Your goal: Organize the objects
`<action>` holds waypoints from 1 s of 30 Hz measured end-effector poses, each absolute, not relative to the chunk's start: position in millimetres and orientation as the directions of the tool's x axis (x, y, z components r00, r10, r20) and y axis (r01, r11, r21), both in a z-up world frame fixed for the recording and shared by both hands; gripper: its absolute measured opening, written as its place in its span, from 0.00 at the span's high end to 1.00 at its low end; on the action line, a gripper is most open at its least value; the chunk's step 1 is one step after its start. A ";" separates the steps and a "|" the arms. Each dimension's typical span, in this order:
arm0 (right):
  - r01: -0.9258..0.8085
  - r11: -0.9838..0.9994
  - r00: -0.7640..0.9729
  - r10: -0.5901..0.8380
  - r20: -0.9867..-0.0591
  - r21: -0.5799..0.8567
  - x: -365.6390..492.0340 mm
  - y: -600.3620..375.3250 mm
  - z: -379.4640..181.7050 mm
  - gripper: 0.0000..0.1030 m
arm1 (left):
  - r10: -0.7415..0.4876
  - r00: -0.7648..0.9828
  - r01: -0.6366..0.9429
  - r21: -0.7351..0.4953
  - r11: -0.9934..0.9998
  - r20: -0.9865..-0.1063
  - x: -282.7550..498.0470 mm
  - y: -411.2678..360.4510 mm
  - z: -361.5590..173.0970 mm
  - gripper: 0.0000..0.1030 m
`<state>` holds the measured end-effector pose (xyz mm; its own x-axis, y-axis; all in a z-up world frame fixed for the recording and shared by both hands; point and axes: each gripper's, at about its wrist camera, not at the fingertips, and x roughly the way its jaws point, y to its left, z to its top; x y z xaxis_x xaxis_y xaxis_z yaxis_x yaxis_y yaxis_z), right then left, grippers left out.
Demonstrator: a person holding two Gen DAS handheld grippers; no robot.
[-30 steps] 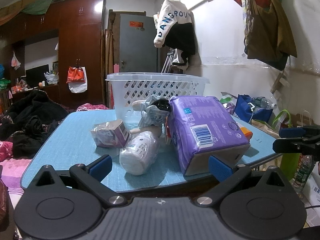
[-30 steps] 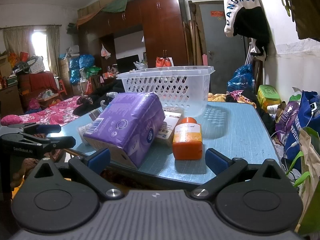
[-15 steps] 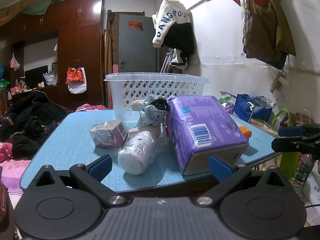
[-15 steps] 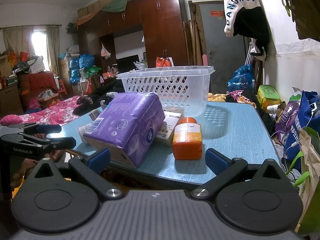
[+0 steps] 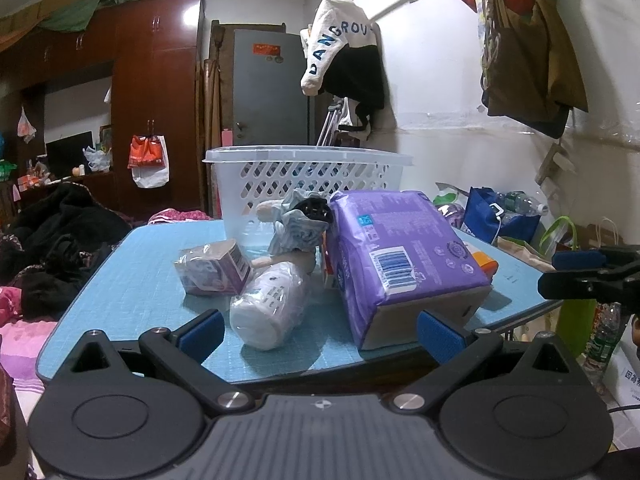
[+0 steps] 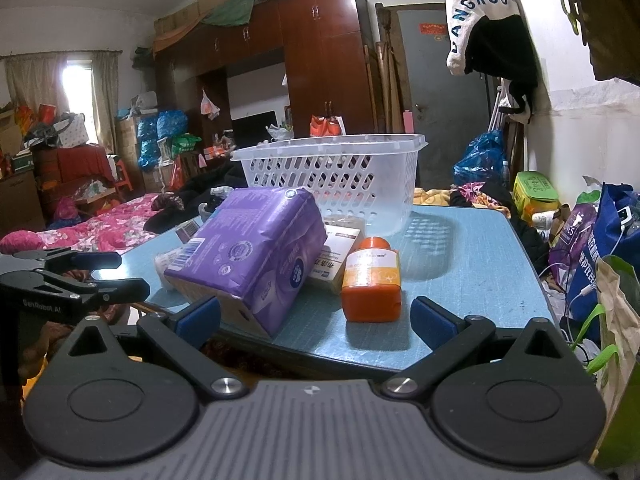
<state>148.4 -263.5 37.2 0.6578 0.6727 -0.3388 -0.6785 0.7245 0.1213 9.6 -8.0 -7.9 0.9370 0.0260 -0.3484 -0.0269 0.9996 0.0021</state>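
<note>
A blue table [image 5: 132, 280] holds a white plastic basket [image 5: 308, 178] at the back, also seen in the right wrist view [image 6: 340, 172]. In front lie a purple pack [image 5: 400, 256] [image 6: 256, 248], a white wrapped bottle [image 5: 272, 300], a small purple box [image 5: 212, 268], a crumpled blue-white bag [image 5: 300, 228], an orange bottle [image 6: 372, 280] and a flat white box [image 6: 336, 256]. My left gripper [image 5: 318, 330] is open and empty at the table's near edge. My right gripper [image 6: 316, 314] is open and empty at the near edge, before the orange bottle.
A dark wooden wardrobe [image 5: 152, 100] and grey door [image 5: 268, 92] stand behind. Clothes hang on the right wall [image 5: 344, 64]. Bags [image 6: 592, 240] crowd the floor right of the table. A bed with pink bedding [image 6: 100, 228] is to the left.
</note>
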 end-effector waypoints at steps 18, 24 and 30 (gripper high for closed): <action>-0.679 0.724 0.661 0.675 -0.328 0.120 146.7 -263.9 39.0 0.00 | 0.023 0.937 -0.024 0.001 1.000 -0.348 9.4 -8.7 -8.3 0.00; -0.612 0.790 0.774 0.609 -0.171 0.045 142.1 -270.4 37.4 0.00 | 0.017 0.969 -0.011 0.027 1.000 -0.246 -1.8 -14.0 -3.2 0.00; -0.490 0.845 0.868 0.495 0.034 0.214 159.9 -297.9 30.6 0.00 | -0.031 0.998 0.034 0.045 0.998 -0.053 -6.0 -6.4 3.5 0.00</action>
